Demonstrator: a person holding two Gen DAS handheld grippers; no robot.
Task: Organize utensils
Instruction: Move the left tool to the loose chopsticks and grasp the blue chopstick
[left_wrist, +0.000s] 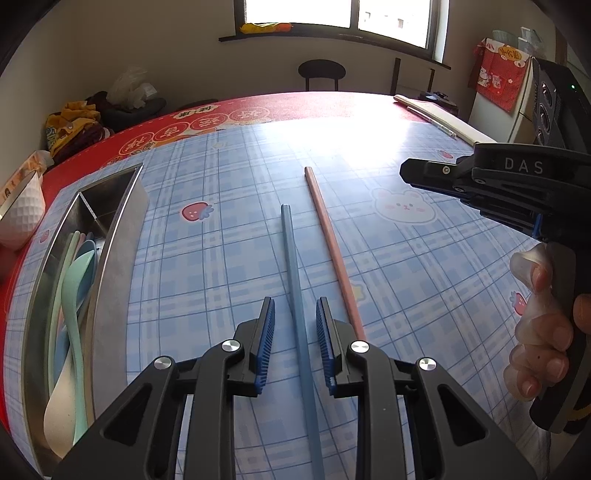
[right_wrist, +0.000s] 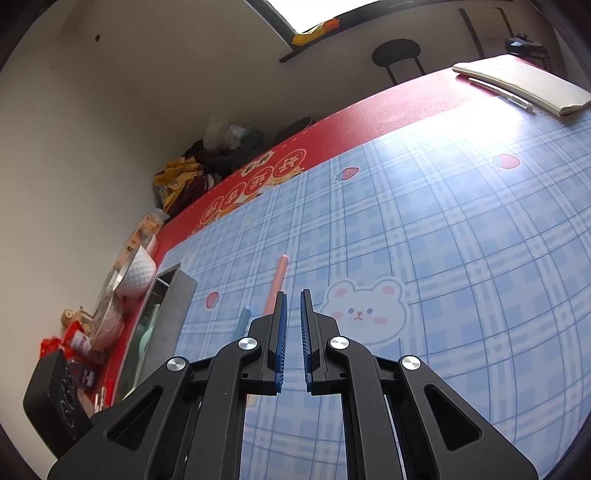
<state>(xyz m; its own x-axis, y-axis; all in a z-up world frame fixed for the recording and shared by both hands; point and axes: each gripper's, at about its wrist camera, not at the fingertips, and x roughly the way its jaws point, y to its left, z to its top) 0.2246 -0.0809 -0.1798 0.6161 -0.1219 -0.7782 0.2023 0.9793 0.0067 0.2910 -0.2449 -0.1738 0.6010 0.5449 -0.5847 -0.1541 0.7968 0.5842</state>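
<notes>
My left gripper (left_wrist: 295, 314) hangs over the blue chopstick (left_wrist: 295, 280), pads apart, 1 on each side of the stick with a clear gap on both sides, nothing clamped. The blue chopstick lies flat on the plaid mat (left_wrist: 424, 277), running away from me. The pink chopstick (left_wrist: 328, 236) lies just beside it on the right, also flat, tips fanning slightly apart at the far end.

Steel tray (left_wrist: 122, 236) sits at the mat's left edge, well apart from both sticks. Inside it: pastel spoons (left_wrist: 75, 280), green and cream ones on top, handles pointing away. White bowl (left_wrist: 20, 214) just left of the tray on the red cloth (left_wrist: 258, 107).

My right gripper (right_wrist: 293, 299) is up off the table, pads drawn nearly together, only a thin slit between them, nothing in it. In the left view it floats at right, above the mat, with the person's gloved hand (left_wrist: 543, 325) on its handle. From the right view the pink chopstick's far end shows just beyond the left pad, the blue one's tip further left.

Notebook (right_wrist: 524, 85) with a pen (right_wrist: 502, 90) lies at the table's far right corner.
</notes>
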